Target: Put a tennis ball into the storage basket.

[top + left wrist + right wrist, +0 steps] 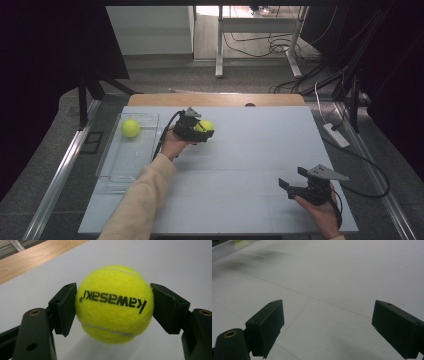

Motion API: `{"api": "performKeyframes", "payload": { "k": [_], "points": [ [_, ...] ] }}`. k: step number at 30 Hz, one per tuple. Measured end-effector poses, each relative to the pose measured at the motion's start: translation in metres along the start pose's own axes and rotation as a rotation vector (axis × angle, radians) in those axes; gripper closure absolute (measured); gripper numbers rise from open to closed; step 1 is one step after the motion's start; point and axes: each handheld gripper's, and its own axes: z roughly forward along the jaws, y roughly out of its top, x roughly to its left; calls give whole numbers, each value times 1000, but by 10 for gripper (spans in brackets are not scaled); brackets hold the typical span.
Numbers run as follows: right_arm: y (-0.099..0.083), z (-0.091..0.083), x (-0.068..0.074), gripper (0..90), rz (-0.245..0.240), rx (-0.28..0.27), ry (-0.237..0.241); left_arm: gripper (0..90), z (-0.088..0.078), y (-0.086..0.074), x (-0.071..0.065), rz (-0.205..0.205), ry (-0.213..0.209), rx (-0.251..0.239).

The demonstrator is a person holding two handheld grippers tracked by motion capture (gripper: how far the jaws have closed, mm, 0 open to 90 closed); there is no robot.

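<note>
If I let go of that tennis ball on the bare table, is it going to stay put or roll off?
Probably roll: the tennis ball is round and the table looks flat and smooth, with no lip. Its felt likely grips well, since the left hand-held gripper holds it by two small pads. The clear tray has raised walls and already holds a second ball, so it looks safer.

left gripper (204, 133) clamped, right gripper (292, 178) agape

The room is dark at both sides, with black curtains (45, 55). Bright light falls on the grey floor (210, 77) at the back, where a white desk frame (257, 30) stands over tangled black cables (280, 47). The big white table (250, 150) has a wooden strip (215, 99) along its far edge.
</note>
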Motion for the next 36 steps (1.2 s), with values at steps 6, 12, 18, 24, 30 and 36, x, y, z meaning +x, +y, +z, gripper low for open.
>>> {"api": "performKeyframes", "payload": {
  "k": [6,12,18,24,30,36],
  "points": [
    [0,0,0,108,0,-2,1,268,-5,2,0,-9,-5,-19],
    [0,1,0,108,-1,1,0,267,-12,3,2,-19,4,-40],
    [0,1,0,108,1,0,-1,267,-19,4,2,-10,10,-53],
    [0,1,1,108,-2,2,1,267,-26,4,1,-4,15,-69],
    [0,1,2,108,-3,3,1,267,-34,5,0,2,23,-95],
    [0,2,2,108,-5,4,2,267,-39,5,0,8,29,-107]
  ]
}}
